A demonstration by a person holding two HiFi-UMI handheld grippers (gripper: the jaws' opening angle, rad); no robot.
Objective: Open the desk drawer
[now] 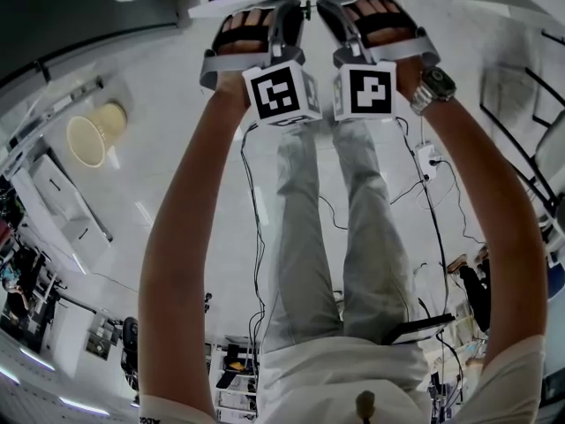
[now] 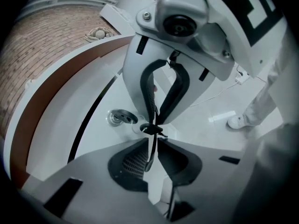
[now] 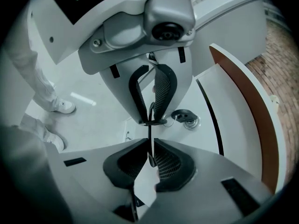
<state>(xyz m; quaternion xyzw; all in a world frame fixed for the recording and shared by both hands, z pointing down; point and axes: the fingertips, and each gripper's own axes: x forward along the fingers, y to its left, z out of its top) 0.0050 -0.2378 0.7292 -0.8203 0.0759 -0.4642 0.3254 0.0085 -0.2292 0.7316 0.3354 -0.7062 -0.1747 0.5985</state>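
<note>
The white drawer front [image 2: 88, 148] carries a round metal lock [image 2: 117, 118], also visible in the right gripper view as the lock [image 3: 187, 118]. Both grippers meet tip to tip in front of it, at the desk's edge [image 1: 265, 5]. A thin dark tab [image 2: 150, 148] runs between them. My left gripper [image 2: 153, 160] has the tab between its pads, with a pale gap on the right side, so it is open. My right gripper [image 3: 150, 160] is shut on the same tab [image 3: 149, 146]. From above, the left gripper [image 1: 290, 11] and right gripper [image 1: 331, 9] sit side by side.
A brown desk edge [image 2: 51, 111] curves above the drawer, with a brick wall [image 2: 37, 55] behind. Below are my legs [image 1: 335, 237], floor cables and a power strip [image 1: 426, 157]. A beige bin [image 1: 93, 135] and white cabinets [image 1: 53, 201] stand at left.
</note>
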